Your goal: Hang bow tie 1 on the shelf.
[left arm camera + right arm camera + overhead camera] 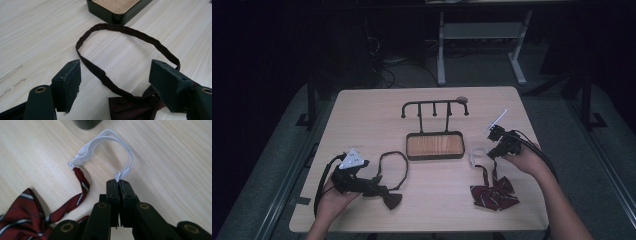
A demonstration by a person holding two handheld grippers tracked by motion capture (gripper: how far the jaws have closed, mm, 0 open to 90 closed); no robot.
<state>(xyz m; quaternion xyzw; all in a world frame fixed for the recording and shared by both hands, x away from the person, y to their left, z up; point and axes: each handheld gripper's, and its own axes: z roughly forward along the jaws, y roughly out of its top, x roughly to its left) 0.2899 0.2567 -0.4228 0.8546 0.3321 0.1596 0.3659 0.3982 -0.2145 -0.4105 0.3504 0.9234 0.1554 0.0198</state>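
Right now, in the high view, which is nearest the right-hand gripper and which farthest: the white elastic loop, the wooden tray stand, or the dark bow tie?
1. White elastic loop, pinched in the right gripper.
2. Black-framed wooden tray stand with hooks, mid-table, to its left.
3. Dark brown bow tie, far left, by the left gripper.

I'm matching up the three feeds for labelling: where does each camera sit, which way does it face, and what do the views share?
High view: fixed above the person's side, looking forward and down on the pale wooden table; forearms and both hands show.
Left gripper view: rides the left gripper, looking along its open jaws at the dark brown bow tie with a strap loop.
Right gripper view: rides the right gripper, shut on the white elastic loop of the red striped bow tie.
Shared: the black-rimmed wooden tray shows in the high and left gripper views.
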